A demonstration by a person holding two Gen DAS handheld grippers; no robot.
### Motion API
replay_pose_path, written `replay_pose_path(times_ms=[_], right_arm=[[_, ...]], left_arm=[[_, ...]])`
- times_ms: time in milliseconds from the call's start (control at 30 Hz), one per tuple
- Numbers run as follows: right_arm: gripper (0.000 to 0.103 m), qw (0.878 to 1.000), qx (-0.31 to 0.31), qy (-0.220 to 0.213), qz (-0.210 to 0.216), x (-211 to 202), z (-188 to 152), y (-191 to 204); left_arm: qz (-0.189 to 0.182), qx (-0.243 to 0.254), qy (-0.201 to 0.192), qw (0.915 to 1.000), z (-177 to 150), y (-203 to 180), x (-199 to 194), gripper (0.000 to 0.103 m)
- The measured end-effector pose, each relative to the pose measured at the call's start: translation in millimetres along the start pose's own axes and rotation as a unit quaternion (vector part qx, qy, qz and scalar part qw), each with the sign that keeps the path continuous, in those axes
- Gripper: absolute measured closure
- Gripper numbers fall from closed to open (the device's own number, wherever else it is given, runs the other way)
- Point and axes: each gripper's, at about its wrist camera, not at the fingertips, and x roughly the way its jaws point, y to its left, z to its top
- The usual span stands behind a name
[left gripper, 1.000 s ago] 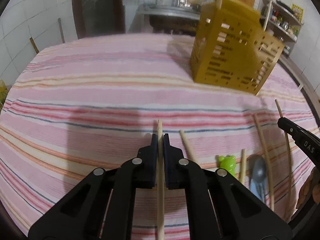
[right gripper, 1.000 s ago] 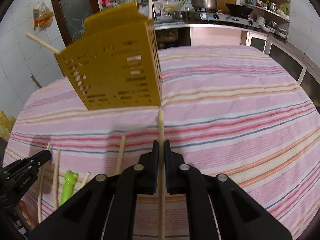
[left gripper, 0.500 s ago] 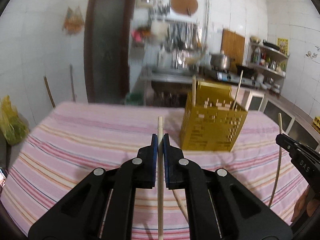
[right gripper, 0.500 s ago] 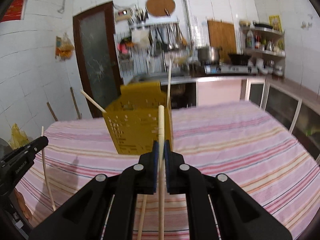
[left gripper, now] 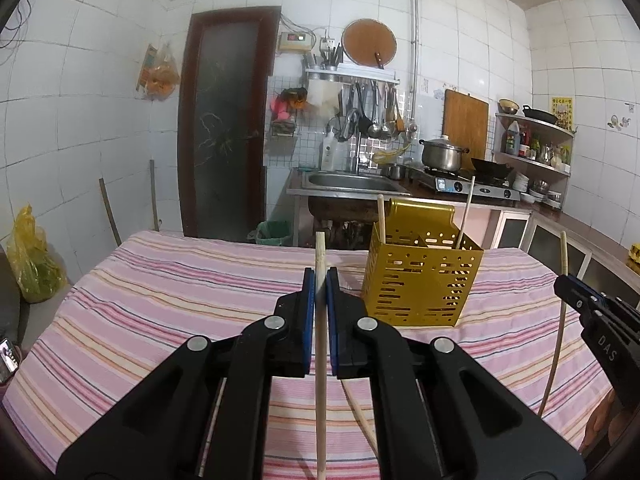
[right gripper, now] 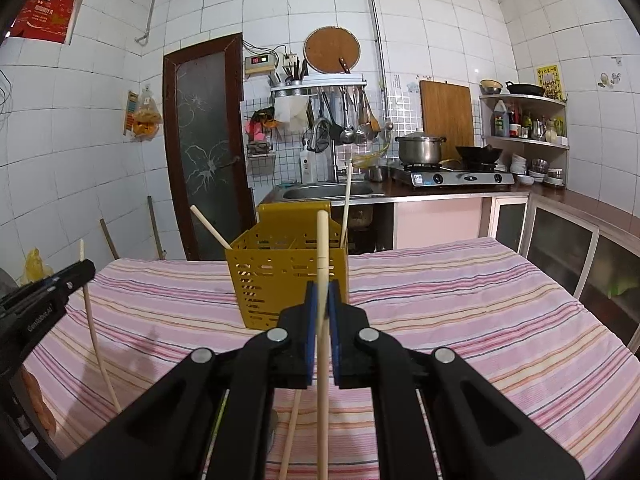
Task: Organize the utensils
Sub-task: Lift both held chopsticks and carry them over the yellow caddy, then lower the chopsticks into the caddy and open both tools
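Note:
A yellow perforated utensil holder [left gripper: 420,280] [right gripper: 288,276] stands on the striped tablecloth with two wooden chopsticks [left gripper: 381,216] sticking out of it. My left gripper [left gripper: 320,276] is shut on a wooden chopstick [left gripper: 320,360], held upright, left of the holder. My right gripper [right gripper: 322,290] is shut on another chopstick [right gripper: 322,340], upright in front of the holder. Each gripper with its stick shows at the edge of the other's view, the right one [left gripper: 576,292] and the left one [right gripper: 80,272].
The table has a pink striped cloth [left gripper: 160,300]. More chopsticks lie on it under the grippers [left gripper: 360,412] [right gripper: 294,420]. Behind are a sink [left gripper: 348,182], a stove with a pot [left gripper: 444,156], shelves [right gripper: 524,140] and a dark door [left gripper: 224,128].
Both grippers have lifted and tilted up from the table with their chopsticks. The views now look level across the table at the holder and kitchen wall.

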Motion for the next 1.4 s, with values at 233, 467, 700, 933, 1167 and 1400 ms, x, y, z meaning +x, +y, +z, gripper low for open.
replay_pose_path(times_ms=[233, 467, 700, 933, 1167, 1400], right_arm=[[0.097, 1.0, 0.003, -0.005, 0.0, -5.4, 3.5, -2.3], [0.097, 1.0, 0.001, -0.021, 0.001, -8.2, 24.7, -1.1], [0.097, 0.999, 0.003, -0.051, 0.007, -3.1, 65.4, -2.7], [0.097, 0.995, 0.012, -0.1, 0.0, 23.1, 118.9, -7.7], [0.097, 0.989, 0.031, -0.142, 0.003, 75.9, 163.3, -14.5], [0.097, 0.987, 0.03, -0.155, 0.009, 143.6, 154.9, -16.4]], left_arm=[[-0.004, 0.008, -0.019, 0.9998, 8.6, -4.4, -13.8, 0.099], [-0.021, 0.016, -0.045, 0.9986, 30.2, -9.5, -27.1, 0.099], [-0.051, 0.008, -0.084, 0.9951, 81.9, -17.4, -25.1, 0.099], [-0.074, 0.013, -0.134, 0.9881, 138.0, -47.2, 2.6, 0.099], [-0.083, 0.01, -0.171, 0.9817, 176.7, -74.2, 59.0, 0.099], [-0.076, 0.016, -0.139, 0.9873, 160.0, -87.8, 139.4, 0.099]])
